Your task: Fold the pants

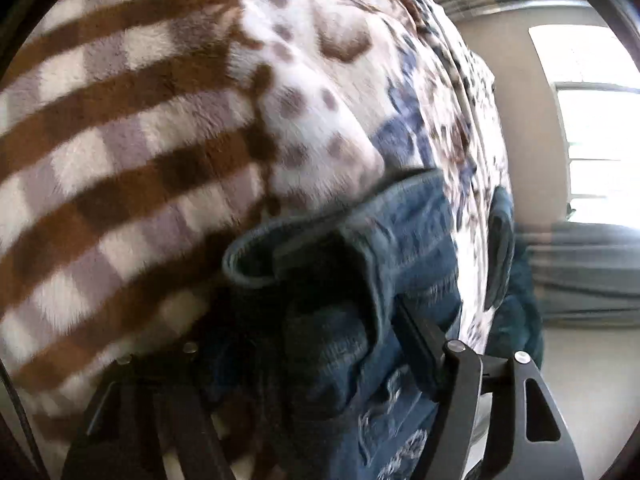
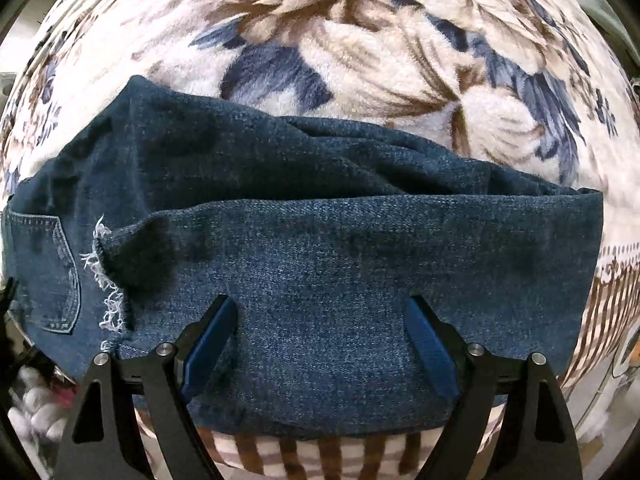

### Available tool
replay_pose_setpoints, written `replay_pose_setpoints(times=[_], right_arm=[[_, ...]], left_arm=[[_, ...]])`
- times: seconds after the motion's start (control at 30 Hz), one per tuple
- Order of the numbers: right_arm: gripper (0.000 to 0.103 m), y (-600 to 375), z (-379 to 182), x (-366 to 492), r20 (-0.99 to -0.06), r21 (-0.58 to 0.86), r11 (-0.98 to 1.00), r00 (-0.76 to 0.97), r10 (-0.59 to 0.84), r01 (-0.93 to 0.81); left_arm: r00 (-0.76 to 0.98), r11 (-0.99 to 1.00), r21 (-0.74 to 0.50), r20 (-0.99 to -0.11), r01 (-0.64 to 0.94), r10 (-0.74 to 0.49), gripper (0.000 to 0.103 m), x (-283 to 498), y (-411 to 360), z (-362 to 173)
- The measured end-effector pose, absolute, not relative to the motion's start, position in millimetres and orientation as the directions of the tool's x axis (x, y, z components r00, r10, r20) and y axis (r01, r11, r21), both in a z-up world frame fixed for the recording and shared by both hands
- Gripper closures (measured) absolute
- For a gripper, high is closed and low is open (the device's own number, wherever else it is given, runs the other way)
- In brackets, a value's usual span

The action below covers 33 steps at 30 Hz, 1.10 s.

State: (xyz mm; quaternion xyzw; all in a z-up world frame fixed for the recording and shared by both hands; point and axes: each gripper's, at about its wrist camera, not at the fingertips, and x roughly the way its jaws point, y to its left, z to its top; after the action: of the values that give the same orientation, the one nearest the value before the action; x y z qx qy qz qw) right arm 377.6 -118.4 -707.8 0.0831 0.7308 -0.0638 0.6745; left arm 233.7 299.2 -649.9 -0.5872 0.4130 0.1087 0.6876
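The jeans (image 2: 320, 248) lay folded on the blanket (image 2: 360, 40) under the open right tongs (image 2: 320, 312) — thick, limp denim, best pinched at an edge. Left tongs (image 1: 332, 304) held bunched denim between their jaws — grip unclear.

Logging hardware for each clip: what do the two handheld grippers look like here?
The right gripper has black angular linkage arms with triangular cutouts and silver pivot pins, and flat blue pads on its fingers. The left gripper shows the same black arms, cutouts and silver pins; its fingers are mostly hidden by denim. No sleeves or hands are visible.

Floral fleece blanket (image 2: 360, 40), bright window (image 1: 592, 120)
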Motion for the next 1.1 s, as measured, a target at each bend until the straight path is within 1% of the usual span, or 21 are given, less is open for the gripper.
replay_pose_setpoints(times=[0.1, 0.13, 0.17, 0.2, 0.23, 0.27, 0.4, 0.47, 0.53, 0.57, 0.67, 0.73, 0.77, 0.87, 0.93, 1.03, 1.1], right_arm=[[0.014, -116.5, -708.4, 376.7, -0.996, 0.022, 0.978, -0.078, 0.039, 0.208], [0.014, -116.8, -710.3, 377.6, -0.996, 0.024, 0.978, -0.077, 0.041, 0.209], [0.014, -116.8, -710.6, 376.7, -0.996, 0.027, 0.978, -0.073, 0.043, 0.208], [0.014, -117.6, -712.1, 377.0, -0.996, 0.030, 0.978, -0.071, 0.046, 0.207], [0.014, -118.8, -711.7, 376.6, -0.996, 0.033, 0.978, -0.069, 0.048, 0.206], [0.014, -119.8, -711.1, 375.6, -0.996, 0.038, 0.977, -0.065, 0.053, 0.208], [0.014, -130.0, -706.4, 368.1, -0.995, 0.075, 0.970, -0.041, 0.087, 0.230], [0.014, -138.4, -703.8, 361.3, -0.993, 0.105, 0.961, -0.025, 0.115, 0.255], [0.014, -148.0, -700.8, 354.4, -0.990, 0.135, 0.952, -0.011, 0.143, 0.275], [0.014, -154.0, -698.9, 350.6, -0.988, 0.149, 0.947, -0.001, 0.156, 0.285], [0.014, -175.5, -689.2, 340.1, -0.982, 0.186, 0.934, 0.034, 0.184, 0.304], [0.014, -194.7, -678.8, 332.8, -0.980, 0.198, 0.928, 0.060, 0.189, 0.316], [0.014, -207.4, -672.9, 328.2, -0.979, 0.203, 0.922, 0.076, 0.189, 0.329], [0.014, -249.4, -656.1, 315.9, -0.977, 0.210, 0.907, 0.105, 0.184, 0.366], [0.014, -280.3, -648.5, 308.7, -0.979, 0.203, 0.897, 0.111, 0.172, 0.394], [0.014, -327.3, -645.6, 295.0, -0.982, 0.185, 0.881, 0.114, 0.150, 0.436], [0.014, -357.3, -645.7, 286.6, -0.984, 0.177, 0.866, 0.112, 0.141, 0.467]], left_arm=[[0.638, 0.274, -0.716, -0.697, -0.642, -0.327, 0.035, 236.7, 300.7, -647.3], [0.638, 0.279, -0.713, -0.700, -0.643, -0.321, 0.045, 236.8, 299.6, -644.7], [0.634, 0.303, -0.705, -0.709, -0.641, -0.309, 0.056, 236.7, 298.3, -638.3], [0.625, 0.331, -0.694, -0.720, -0.639, -0.301, 0.061, 237.6, 296.7, -632.6], [0.616, 0.361, -0.681, -0.732, -0.638, -0.292, 0.068, 238.4, 295.0, -626.3], [0.610, 0.388, -0.667, -0.742, -0.636, -0.277, 0.072, 236.2, 293.4, -617.5], [0.597, 0.541, -0.594, -0.778, -0.595, -0.197, 0.077, 235.2, 273.5, -574.5], [0.607, 0.622, -0.556, -0.779, -0.552, -0.158, 0.078, 237.8, 257.8, -548.6], [0.632, 0.659, -0.555, -0.760, -0.508, -0.154, 0.079, 241.0, 244.2, -526.0], [0.645, 0.703, -0.534, -0.751, -0.470, -0.140, 0.080, 244.1, 229.3, -505.1], [0.677, 0.790, -0.512, -0.715, -0.337, -0.175, 0.080, 252.3, 180.4, -460.5], [0.681, 0.825, -0.505, -0.699, -0.254, -0.218, 0.081, 258.6, 143.9, -442.3], [0.669, 0.843, -0.501, -0.697, -0.198, -0.258, 0.081, 261.6, 112.8, -433.5], [0.619, 0.866, -0.492, -0.708, -0.087, -0.340, 0.081, 263.0, 44.6, -431.0], [0.548, 0.881, -0.473, -0.740, -0.014, -0.389, 0.081, 262.7, -11.3, -443.9], [0.397, 0.917, -0.392, -0.832, 0.072, -0.387, 0.082, 270.4, -88.2, -489.5], [0.286, 0.935, -0.343, -0.891, 0.086, -0.353, 0.082, 273.4, -120.8, -536.5]])
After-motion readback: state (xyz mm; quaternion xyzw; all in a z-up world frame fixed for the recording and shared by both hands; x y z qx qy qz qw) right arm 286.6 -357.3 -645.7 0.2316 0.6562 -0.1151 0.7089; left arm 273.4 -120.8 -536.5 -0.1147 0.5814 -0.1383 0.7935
